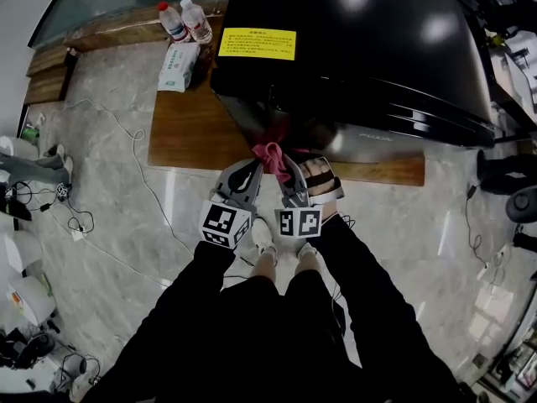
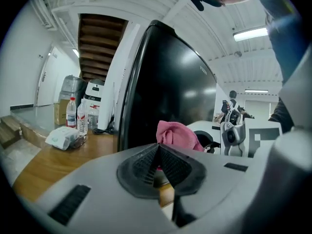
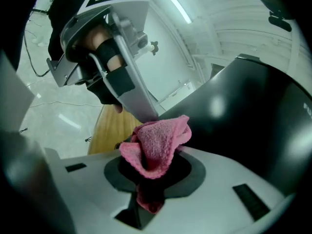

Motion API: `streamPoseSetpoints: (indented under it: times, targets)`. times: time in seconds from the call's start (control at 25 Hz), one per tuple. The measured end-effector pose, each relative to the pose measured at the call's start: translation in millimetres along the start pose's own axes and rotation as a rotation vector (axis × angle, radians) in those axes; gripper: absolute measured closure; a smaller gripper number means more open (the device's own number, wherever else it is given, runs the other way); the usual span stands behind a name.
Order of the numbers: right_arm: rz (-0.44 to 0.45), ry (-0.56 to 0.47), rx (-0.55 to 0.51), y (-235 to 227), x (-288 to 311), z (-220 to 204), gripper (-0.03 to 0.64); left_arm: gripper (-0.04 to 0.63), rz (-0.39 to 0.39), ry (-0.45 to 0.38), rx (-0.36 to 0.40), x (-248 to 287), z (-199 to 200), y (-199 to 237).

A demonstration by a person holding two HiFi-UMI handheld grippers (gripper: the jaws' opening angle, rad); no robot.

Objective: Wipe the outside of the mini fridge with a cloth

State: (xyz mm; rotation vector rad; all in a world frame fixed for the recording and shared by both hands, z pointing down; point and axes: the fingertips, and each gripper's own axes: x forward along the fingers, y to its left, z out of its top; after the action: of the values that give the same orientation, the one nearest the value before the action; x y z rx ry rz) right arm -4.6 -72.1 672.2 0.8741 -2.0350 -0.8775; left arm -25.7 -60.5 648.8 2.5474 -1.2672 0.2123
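The black mini fridge (image 1: 352,49) stands on a low wooden platform (image 1: 189,137). A pink cloth (image 1: 270,154) is bunched at the fridge's lower front corner. My right gripper (image 1: 285,170) is shut on it; in the right gripper view the cloth (image 3: 156,143) bulges out between the pads of that gripper (image 3: 153,172), close to the glossy fridge (image 3: 243,111). My left gripper (image 1: 250,171) sits just left of the cloth, its pads pressed together with nothing between them (image 2: 157,155). From there the cloth (image 2: 176,134) shows just beyond the tips, beside the fridge door (image 2: 165,91).
Two water bottles (image 1: 185,22) and a tissue pack (image 1: 179,65) sit on the platform left of the fridge. A yellow label (image 1: 257,44) is on the fridge top. Cables (image 1: 126,141) trail over the marble floor at left. My sandalled foot (image 1: 320,179) is beside the right gripper.
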Motion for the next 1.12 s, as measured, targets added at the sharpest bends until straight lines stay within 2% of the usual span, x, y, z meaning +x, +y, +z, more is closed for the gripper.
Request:
streamPoseSetpoints:
  times: [0.32,0.6,0.72,0.88,1.12]
  targets:
    - [0.120,0.072,-0.053,73.2,28.6,-50.2,0.524,0.589,0.019,0.117,-0.034,15.8,-66.0,8.9]
    - [0.211,0.136,-0.052,111.7,44.9,-74.5,0.523,0.589,0.037,0.154,-0.059,5.9,-86.9,14.8]
    - [0.182,0.101,-0.018,93.3,31.2,-60.8,0.523,0.589,0.040,0.129,-0.069,0.0,-72.3,11.4]
    - [0.103,0.057,0.025,47.0,-13.0,-33.1,0.523,0.589,0.012,0.066,-0.049,-6.5,-29.8,-8.0]
    - [-0.091,0.073,0.061,-49.8,-99.7,-10.2,0.523,0.589,-0.089,-0.025,0.021,-15.1,44.3,-69.5]
